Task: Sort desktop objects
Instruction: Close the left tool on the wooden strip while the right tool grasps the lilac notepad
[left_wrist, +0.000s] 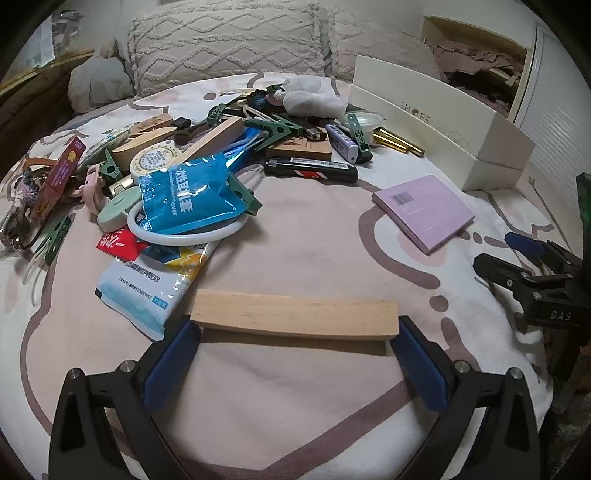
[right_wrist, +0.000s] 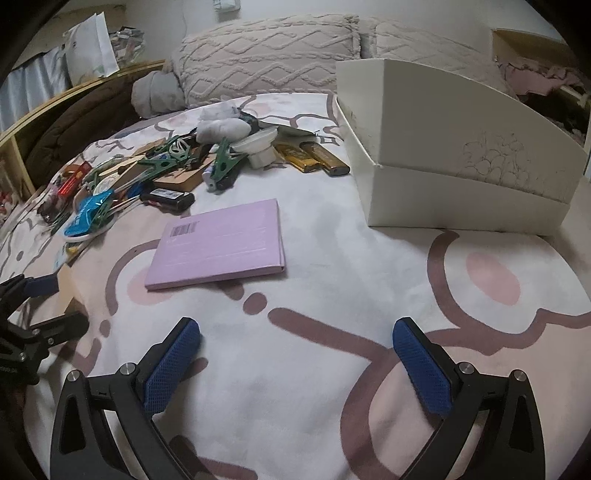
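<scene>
Two tools: both over the bed (right_wrist: 295, 387).
Left tool (left_wrist: 295, 328): clamped end to end on a wooden block (left_wrist: 295, 317), held just above the blanket.
Right tool (right_wrist: 295, 332): jaws spread wide, nothing between them.
Notebook (right_wrist: 221, 243): pink, flat, beside the white box (right_wrist: 461, 192).
Clutter pile (left_wrist: 192, 155): behind the block.

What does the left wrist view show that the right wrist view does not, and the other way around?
Only the left wrist view shows the wooden block held between the left gripper pads, and the white wipes packet.

Only the right wrist view shows the right gripper from behind, open and empty over the blanket.

Both show the pink notebook, the white box, the black lighter and the pillows.
</scene>
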